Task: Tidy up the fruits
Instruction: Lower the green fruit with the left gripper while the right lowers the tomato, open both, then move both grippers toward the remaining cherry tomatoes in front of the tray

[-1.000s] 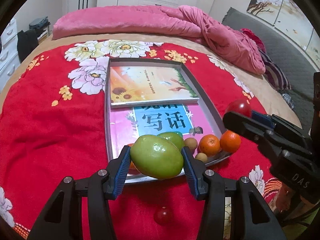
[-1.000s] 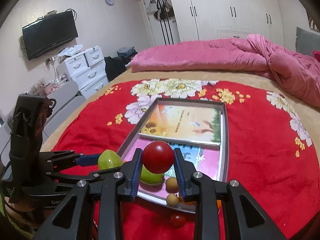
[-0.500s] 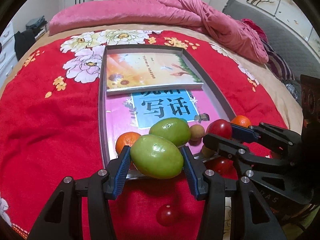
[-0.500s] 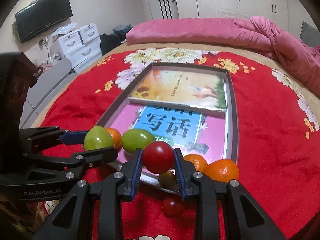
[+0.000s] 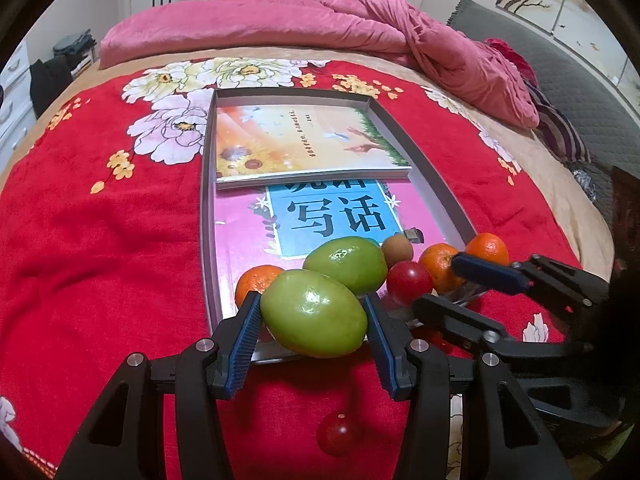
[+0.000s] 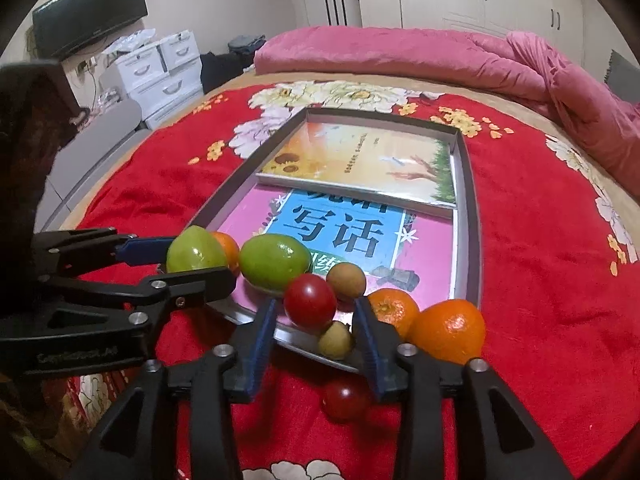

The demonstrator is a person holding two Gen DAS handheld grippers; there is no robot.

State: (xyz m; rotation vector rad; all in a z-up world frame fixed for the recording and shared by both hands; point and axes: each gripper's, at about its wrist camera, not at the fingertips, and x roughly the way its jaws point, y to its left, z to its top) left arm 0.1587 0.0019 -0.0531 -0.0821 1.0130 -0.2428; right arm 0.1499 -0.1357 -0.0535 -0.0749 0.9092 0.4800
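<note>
My left gripper (image 5: 312,308) is shut on a large green fruit (image 5: 314,314) just above the near edge of the grey tray (image 5: 206,200); it also shows in the right wrist view, left gripper (image 6: 200,262) and green fruit (image 6: 194,252). My right gripper (image 6: 314,306) has its jaws opening around a red tomato (image 6: 310,300), with a gap on each side. The tomato sits in the tray's near end among a second green fruit (image 6: 274,262), oranges (image 6: 390,310) and small brown fruits (image 6: 346,278). Another red tomato (image 6: 344,398) lies on the blanket outside the tray.
Two books (image 5: 304,144) cover the floor of the tray. The tray lies on a red flowered blanket (image 5: 100,240) on a bed, with a pink quilt (image 5: 320,24) bunched at the far side. White drawers (image 6: 160,76) stand to the left of the bed.
My right gripper has come down to the tray's near end with the red tomato, and its jaws have parted from it. The left gripper still grips the green fruit.
</note>
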